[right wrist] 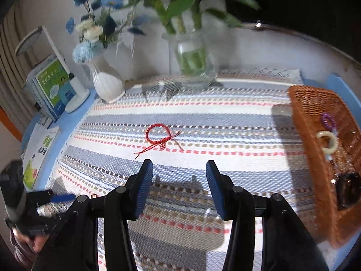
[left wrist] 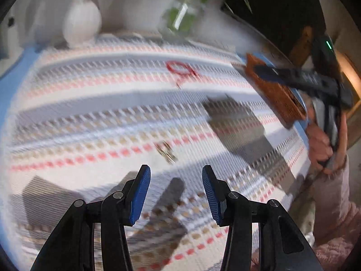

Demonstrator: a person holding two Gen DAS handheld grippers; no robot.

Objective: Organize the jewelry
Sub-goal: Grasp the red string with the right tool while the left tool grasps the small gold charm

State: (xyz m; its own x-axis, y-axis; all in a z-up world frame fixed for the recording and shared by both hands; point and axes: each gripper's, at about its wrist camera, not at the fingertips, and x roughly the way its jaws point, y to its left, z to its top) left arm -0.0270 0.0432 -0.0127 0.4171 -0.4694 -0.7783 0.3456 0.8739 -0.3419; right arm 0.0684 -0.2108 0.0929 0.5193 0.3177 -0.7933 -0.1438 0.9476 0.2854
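**Both grippers over the striped mat, nothing held**

Blue worktop (right wrist: 67, 122) under a striped woven mat (right wrist: 203, 117). Wicker basket (right wrist: 315, 117) at the mat's right edge, holding a purple coil ring (right wrist: 328, 120) and a cream ring (right wrist: 327, 142). Red string bracelet (right wrist: 161, 139) lies mid-mat, just beyond the right gripper (right wrist: 179, 186), released, empty. Left gripper (left wrist: 176, 194) released too; small gold piece (left wrist: 167, 152), blurred, just ahead.

At the left of the right wrist view, a green book (right wrist: 55, 83) and a booklet (right wrist: 41, 149) carry printed characters, too small and blurred to read. In the left wrist view, no text shows anywhere.
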